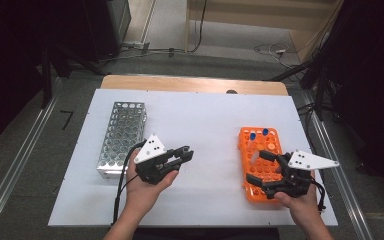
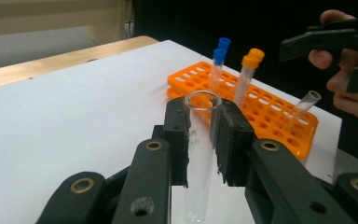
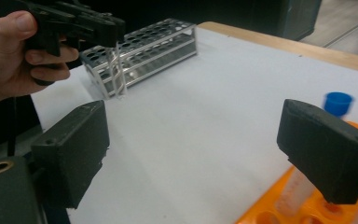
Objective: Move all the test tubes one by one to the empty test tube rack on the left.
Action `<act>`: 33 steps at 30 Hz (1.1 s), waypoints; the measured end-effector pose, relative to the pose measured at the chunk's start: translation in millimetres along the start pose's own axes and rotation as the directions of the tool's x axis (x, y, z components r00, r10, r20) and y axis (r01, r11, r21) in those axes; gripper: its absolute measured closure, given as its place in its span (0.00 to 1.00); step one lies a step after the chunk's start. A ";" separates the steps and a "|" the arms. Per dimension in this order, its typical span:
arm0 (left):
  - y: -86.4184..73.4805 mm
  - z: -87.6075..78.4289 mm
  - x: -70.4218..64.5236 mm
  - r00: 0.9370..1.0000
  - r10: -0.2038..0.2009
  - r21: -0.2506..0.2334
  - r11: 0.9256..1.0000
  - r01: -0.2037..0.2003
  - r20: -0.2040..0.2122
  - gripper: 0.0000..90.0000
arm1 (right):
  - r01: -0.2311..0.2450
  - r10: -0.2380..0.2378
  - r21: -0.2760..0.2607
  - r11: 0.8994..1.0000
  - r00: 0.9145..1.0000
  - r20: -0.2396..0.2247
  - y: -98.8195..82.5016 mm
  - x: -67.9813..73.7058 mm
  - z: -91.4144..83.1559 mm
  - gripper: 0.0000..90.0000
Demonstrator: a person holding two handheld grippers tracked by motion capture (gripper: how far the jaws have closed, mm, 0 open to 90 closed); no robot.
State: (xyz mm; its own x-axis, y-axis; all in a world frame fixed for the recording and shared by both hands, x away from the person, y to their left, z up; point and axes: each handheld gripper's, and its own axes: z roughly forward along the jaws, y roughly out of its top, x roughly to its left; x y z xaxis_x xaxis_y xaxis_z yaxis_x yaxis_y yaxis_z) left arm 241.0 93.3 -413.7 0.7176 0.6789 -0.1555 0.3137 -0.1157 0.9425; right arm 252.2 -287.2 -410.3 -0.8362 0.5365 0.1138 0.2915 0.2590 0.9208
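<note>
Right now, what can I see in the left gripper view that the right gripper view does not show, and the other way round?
The left gripper view alone shows the orange-capped tubes and an uncapped tube leaning in the orange rack, with the left gripper shut on a clear glass tube.

The right gripper view alone shows the metal rack and the right gripper with its jaws wide open and nothing between them.

Both show the white table top, the orange rack, a blue-capped tube and the held glass tube.
</note>
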 end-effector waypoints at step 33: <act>37.8 -38.7 107.6 0.960 -0.080 -0.103 0.993 0.055 -0.267 0.84 | -0.089 0.091 -0.015 0.996 0.986 0.140 -29.3 -63.2 -33.4 0.00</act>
State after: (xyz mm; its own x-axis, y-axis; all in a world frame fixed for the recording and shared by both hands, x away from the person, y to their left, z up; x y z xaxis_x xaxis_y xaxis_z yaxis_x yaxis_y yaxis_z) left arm 306.1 190.0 -383.4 0.4979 0.8548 -0.1461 0.2869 -0.0034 0.9580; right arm 280.9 -355.5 -432.0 -0.7328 0.6652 0.1434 0.3581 0.1979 0.9125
